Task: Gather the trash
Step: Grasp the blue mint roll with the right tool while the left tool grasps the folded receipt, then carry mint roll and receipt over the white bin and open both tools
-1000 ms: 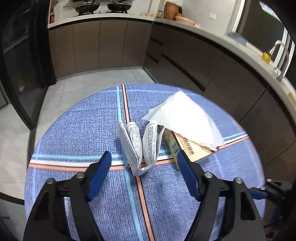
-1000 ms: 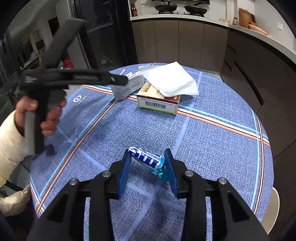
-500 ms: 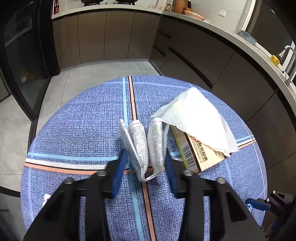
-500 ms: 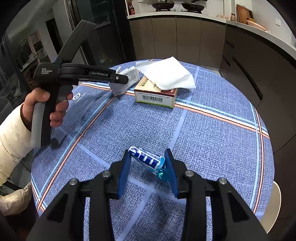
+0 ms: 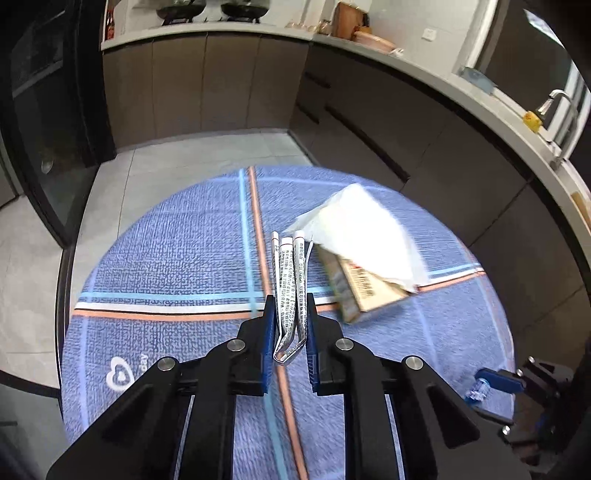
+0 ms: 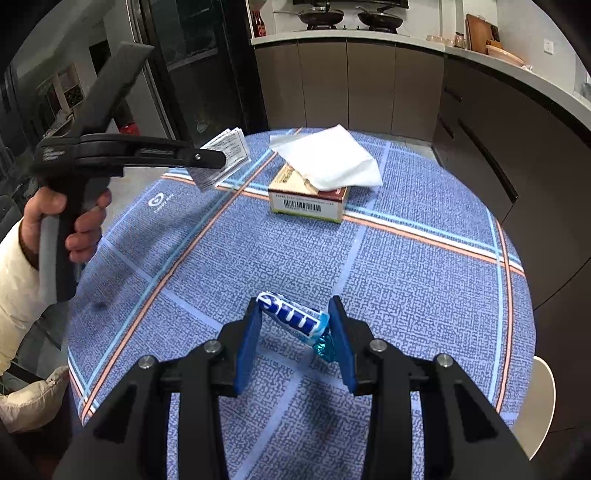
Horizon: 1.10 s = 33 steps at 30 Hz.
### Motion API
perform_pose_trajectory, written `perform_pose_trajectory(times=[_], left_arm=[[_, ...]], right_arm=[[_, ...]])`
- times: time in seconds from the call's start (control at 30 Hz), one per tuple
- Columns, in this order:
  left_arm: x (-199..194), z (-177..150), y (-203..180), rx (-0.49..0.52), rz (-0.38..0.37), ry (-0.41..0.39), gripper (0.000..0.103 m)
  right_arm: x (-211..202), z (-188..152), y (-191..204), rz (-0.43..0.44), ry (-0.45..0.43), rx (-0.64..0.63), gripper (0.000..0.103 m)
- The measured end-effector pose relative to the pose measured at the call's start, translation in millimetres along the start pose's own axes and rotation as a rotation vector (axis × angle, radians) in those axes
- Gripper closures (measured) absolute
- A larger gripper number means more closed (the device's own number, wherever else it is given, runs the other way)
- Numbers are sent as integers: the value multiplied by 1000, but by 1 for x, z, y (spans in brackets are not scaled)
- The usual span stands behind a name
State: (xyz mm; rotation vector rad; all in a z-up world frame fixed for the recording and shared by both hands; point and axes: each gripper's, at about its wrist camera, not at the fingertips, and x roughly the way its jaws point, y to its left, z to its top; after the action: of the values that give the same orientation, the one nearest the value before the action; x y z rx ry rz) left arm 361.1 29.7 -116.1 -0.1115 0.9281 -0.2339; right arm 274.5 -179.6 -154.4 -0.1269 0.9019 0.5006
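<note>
Holding a folded printed leaflet (image 5: 290,291), the left gripper (image 5: 290,325) has just been closing and its pads now clamp the paper's folded end; seen from the right wrist, the leaflet is lifted off the table above the far-left edge. Right gripper (image 6: 295,328) is clamped on a blue candy roll (image 6: 293,319), held just above the near part of the table. Left on the table: a white tissue (image 6: 328,158) draped over a small carton (image 6: 308,199), toward the far side.

Risks, as judgement: the leaflet is pinched only near its fold, with loose leaves fanning beyond the pads, so a fast swing could let a sheet slide out. The candy roll sits skewed between the pads, with its twisted wrapper end against the right one; it could pivot or drop if the grip eases. The tissue lies loose on the carton, so grabbing one may drag the other.

Surface: round table (image 6: 424,280) with a blue woven cloth crossed by orange, white and light-blue stripes. Room: kitchen, dark cabinets (image 5: 369,122) under a pale countertop, pans (image 6: 321,14) on a hob, tiled floor (image 5: 166,166). No trash bin in view.
</note>
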Motion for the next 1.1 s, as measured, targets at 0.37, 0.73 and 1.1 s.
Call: perform_pose_trajectory(times=[0.37,0.73,1.1], left_arm=[[-62,2,-67,142,-63,-102,89],[-92,-5,-152,303,-178,-138,89],[-67,-25,-246,437,-291,-74,89]], right_arm=[[-59,-9,-12,-44,-111,42,65],[-119,-35,-57,-135,-206,142,65],[-161,-88,-123,-239,-254,292,65]])
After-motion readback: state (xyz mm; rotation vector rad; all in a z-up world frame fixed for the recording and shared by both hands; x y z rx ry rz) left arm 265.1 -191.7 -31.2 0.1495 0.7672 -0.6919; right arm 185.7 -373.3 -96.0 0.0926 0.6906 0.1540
